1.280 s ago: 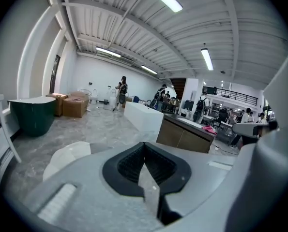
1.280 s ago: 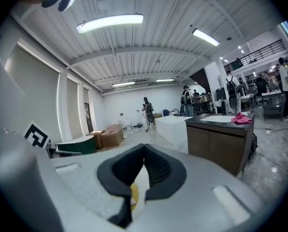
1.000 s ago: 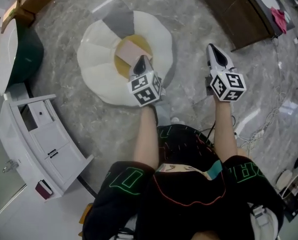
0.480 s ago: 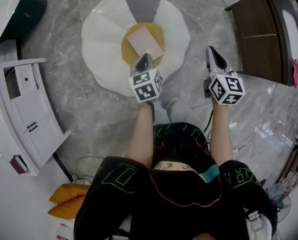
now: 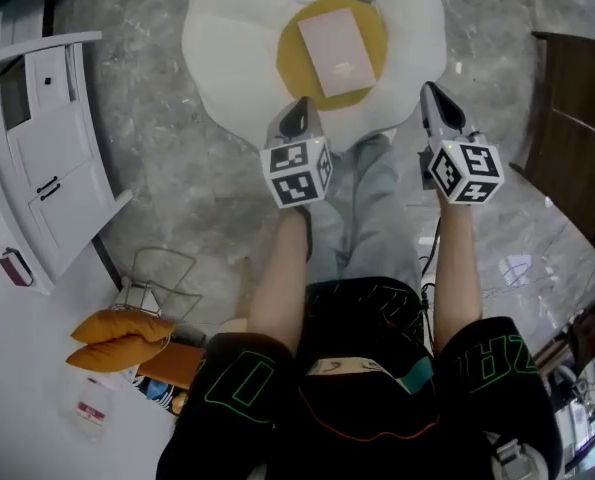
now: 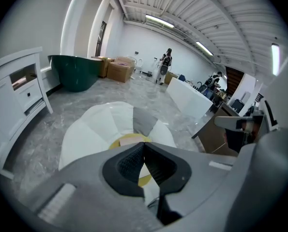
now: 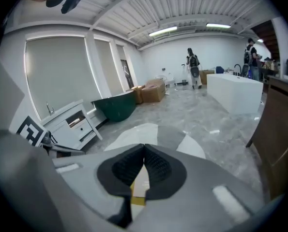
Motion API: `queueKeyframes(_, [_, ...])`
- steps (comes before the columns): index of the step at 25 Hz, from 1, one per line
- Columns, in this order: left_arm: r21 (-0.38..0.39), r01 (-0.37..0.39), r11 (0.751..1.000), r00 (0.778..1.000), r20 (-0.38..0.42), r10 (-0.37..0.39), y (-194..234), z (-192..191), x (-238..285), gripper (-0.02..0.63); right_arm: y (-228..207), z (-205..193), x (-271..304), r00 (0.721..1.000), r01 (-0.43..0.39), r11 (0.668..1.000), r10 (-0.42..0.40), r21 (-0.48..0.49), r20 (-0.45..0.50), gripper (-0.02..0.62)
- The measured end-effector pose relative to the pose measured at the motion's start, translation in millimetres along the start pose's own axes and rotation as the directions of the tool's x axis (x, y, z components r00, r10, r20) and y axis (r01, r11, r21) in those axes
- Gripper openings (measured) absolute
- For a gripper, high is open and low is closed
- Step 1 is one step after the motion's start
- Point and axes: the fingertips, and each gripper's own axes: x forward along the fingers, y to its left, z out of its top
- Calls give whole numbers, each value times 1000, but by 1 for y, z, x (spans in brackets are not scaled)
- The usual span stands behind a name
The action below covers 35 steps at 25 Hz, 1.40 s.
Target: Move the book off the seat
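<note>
Left tool (image 5: 298,104) and right tool (image 5: 430,90), ribbed jaws together, empty; flat pink book (image 5: 339,53) on petal-shaped seat (image 5: 239,60).

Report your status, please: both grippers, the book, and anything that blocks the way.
Left gripper shut, empty. Right gripper shut, empty. Book flat on seat centre, untouched. Nothing between grippers and book.

Warehouse-like hall (bathtub (image 6: 76,72), cartons (image 6: 117,68), ribbed ceiling (image 6: 182,6)).
</note>
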Motion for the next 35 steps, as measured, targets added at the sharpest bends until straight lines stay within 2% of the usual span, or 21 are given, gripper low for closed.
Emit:
queueKeyframes(5, [-46,-31,998,998,-52,28,19,-60,64,11,-16,-55,72,996,-65,998,64,-14,-69,3])
queueKeyframes(10, [-91,-25,996,997,-74,18,13,-103,110,11,-24,-102,107,982,-131,990,123,-55,-140,3])
queueKeyframes(19, [-145,-87,986,993,-94,74,31,-174,187,12,-44,-201,178,932,-234,967,193,-103,-306,3])
queueKeyframes(24, [-218,-90,972,992,-105,68,50,-201,226,18,-59,-256,217,914,-240,964,185,-117,-360,3])
queueKeyframes(25, [-224,-77,972,993,-105,54,50,-204,232,70,-62,-263,222,912,-236,965,179,-114,-368,5])
queueKeyframes(26, [-225,-62,972,993,-108,39,49,-208,238,119,-64,-270,226,908,-235,966,179,-108,-378,37])
queueKeyframes(27, [-222,-53,974,993,-115,27,47,-213,244,150,-66,-278,229,902,-239,966,182,-100,-392,131])
queueKeyframes(31, [-198,-32,980,986,-169,-2,41,-238,259,205,-72,-320,232,871,-257,957,170,-132,-461,160])
queueKeyframes(32, [-196,-24,980,983,-186,-13,41,-244,263,226,-74,-328,233,864,-258,956,164,-139,-475,192])
queueKeyframes(35, [-177,-16,984,971,-238,-27,47,-256,278,274,-77,-337,243,865,-245,963,162,-116,-475,209])
